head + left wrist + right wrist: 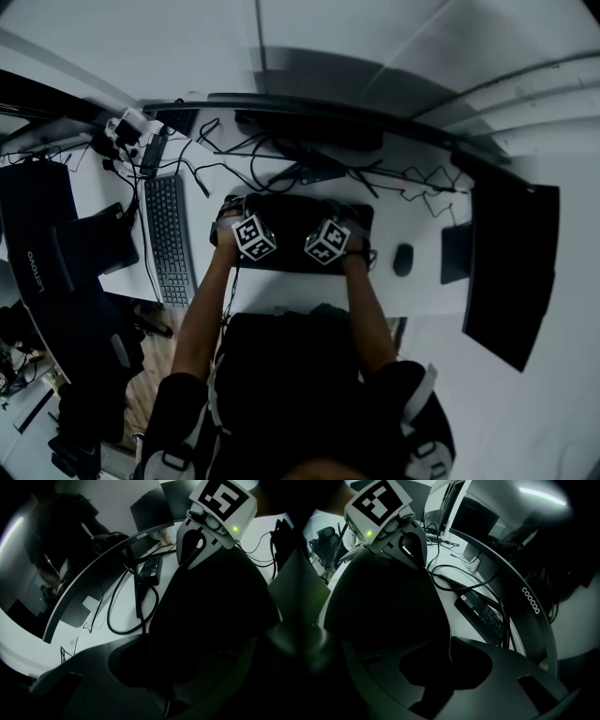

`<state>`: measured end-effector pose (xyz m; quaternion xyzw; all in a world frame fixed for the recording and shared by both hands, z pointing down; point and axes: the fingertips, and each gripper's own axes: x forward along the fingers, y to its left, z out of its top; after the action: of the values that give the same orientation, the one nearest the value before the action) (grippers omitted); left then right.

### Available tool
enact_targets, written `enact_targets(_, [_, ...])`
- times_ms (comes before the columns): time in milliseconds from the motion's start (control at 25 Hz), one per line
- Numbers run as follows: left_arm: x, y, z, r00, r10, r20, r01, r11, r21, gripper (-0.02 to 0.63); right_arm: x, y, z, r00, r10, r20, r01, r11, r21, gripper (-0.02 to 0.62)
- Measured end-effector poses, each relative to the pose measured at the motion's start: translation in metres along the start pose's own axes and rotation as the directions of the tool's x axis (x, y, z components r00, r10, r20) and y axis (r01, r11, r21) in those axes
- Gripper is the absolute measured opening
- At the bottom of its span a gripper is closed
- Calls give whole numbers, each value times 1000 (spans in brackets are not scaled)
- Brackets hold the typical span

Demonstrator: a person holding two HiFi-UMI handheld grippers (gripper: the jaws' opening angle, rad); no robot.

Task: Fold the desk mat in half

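The black desk mat [295, 217] lies on the white desk [281, 292] in front of the person, between the two marker cubes. My left gripper [228, 228] is at its left end and my right gripper [354, 225] at its right end, both pointing steeply down. In the left gripper view the mat [211, 611] fills the right half and its edge runs into the left gripper [154, 667], whose jaws are closed on it. In the right gripper view the stitched edge of the mat [384, 606] runs into the right gripper [450, 667] in the same way.
A curved monitor [309, 117] stands behind the mat, with black cables and a power adapter [483, 613] in between. A keyboard [169, 239] lies to the left and a mouse [403, 259] to the right. A dark screen [511, 262] stands far right, a laptop [37, 244] far left.
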<state>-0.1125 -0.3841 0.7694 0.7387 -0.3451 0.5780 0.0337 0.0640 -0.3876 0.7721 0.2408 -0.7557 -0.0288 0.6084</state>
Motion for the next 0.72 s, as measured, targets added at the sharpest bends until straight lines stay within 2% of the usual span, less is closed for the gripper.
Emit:
enact_targets(120, [3, -2, -1, 1000, -4, 1, 4, 1000, -9, 35, 0, -3, 0, 1000, -14, 0, 14, 1000, 17, 62])
enact_targets(280, [2, 5, -2, 1000, 25, 16, -24, 998, -56, 64, 3, -8, 0, 1000, -25, 7, 24, 996, 82, 109])
enact_targets(400, [4, 4, -5, 999, 39, 20, -37, 995, -92, 83, 3, -11, -1, 999, -49, 5, 48, 995, 88, 110])
enact_targets(480, [5, 9, -8, 998, 62, 11, -60, 988, -140, 129, 2, -12, -1, 998, -63, -1, 63, 994, 91, 118])
enact_targets(600, [2, 13, -12, 997, 76, -5, -76, 976, -204, 129, -2, -16, -2, 996, -87, -12, 87, 991, 101, 132])
enact_targets(720, [-14, 24, -12, 993, 121, 3, -117, 969, -218, 129, -9, -24, -1, 992, -127, -3, 127, 984, 123, 133])
